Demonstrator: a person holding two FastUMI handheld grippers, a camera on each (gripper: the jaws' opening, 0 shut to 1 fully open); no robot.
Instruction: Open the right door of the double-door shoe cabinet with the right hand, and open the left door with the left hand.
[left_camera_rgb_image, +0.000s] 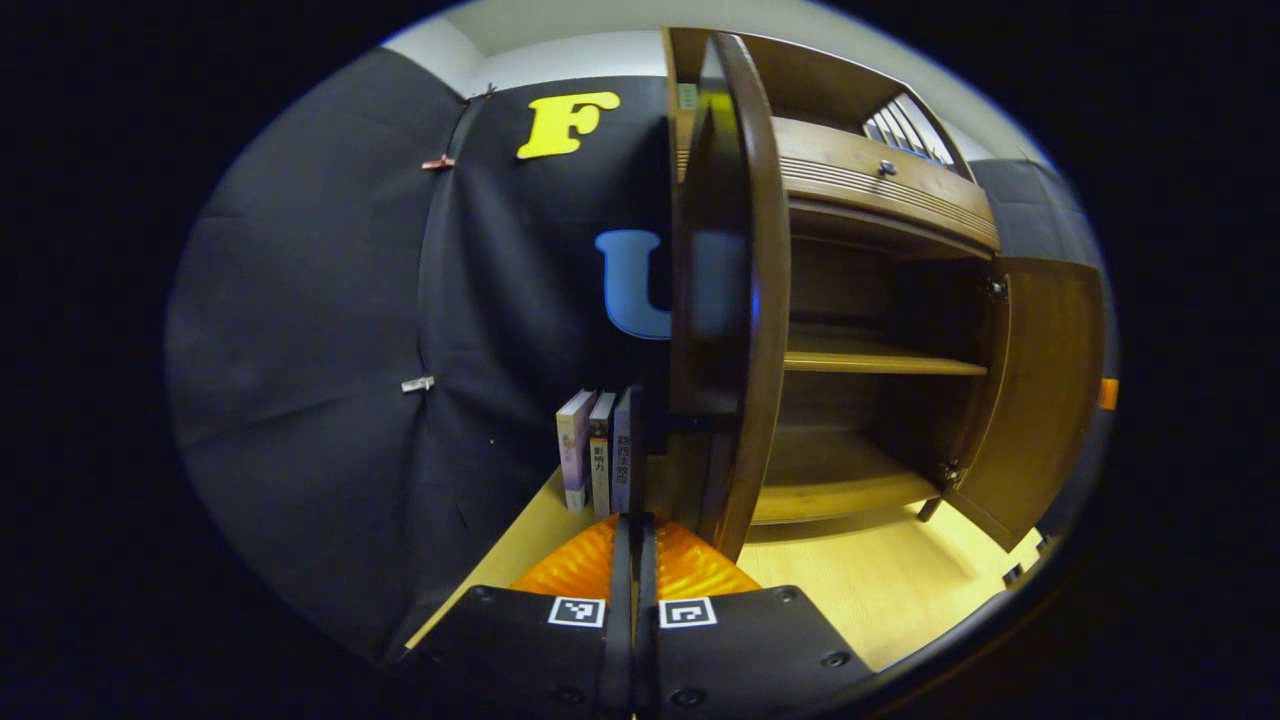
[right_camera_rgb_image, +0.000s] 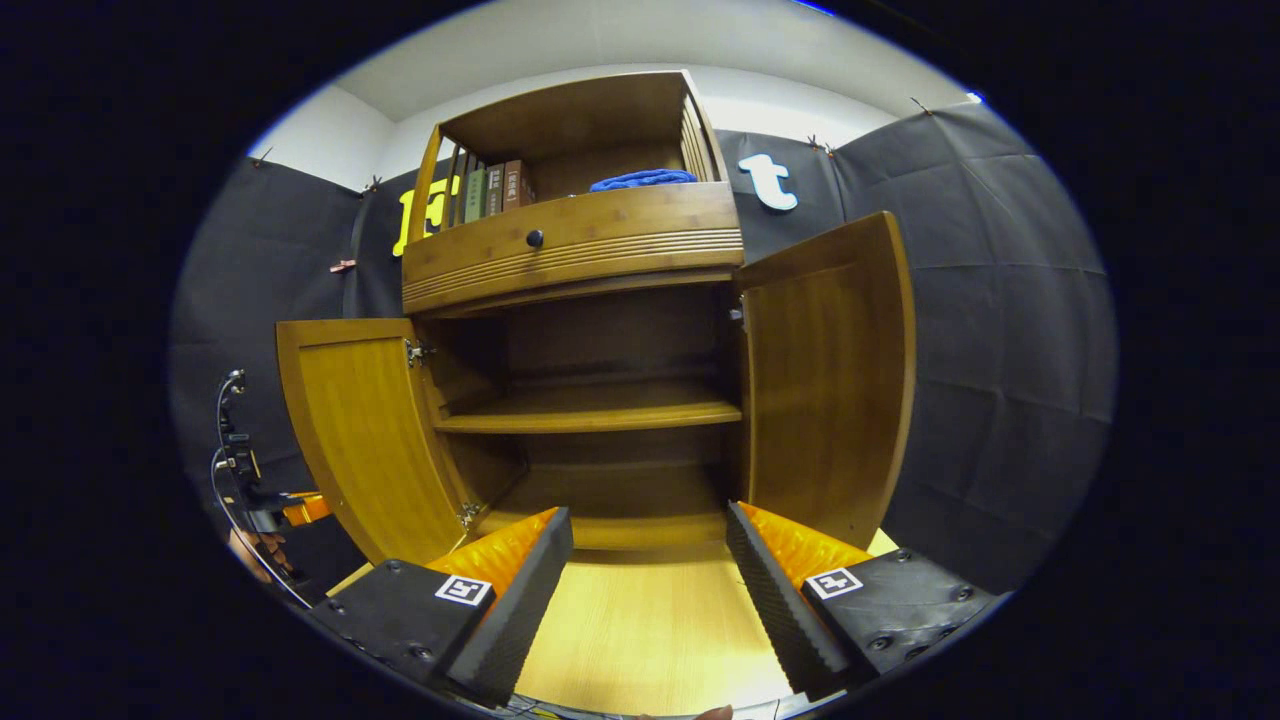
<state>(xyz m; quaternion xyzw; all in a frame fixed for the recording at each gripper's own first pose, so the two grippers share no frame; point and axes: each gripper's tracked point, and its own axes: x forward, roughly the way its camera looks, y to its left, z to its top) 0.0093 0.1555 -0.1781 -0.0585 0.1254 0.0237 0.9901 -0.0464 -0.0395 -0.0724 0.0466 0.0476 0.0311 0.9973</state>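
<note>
Seemingly edge-on, upright: left door (left_camera_rgb_image: 735, 300).

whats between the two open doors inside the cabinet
In the right gripper view, one bare shelf spans between the left door and right door; nothing sits on it.

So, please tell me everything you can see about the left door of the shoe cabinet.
The left door is a flat panel of warm brown wood, upright and swung wide open. Metal hinges hold it to the cabinet, one near its top corner and one near the bottom. In the left gripper view it appears edge-on, close ahead. The left gripper is shut just below and before that edge; I cannot tell whether it touches the door.
</note>
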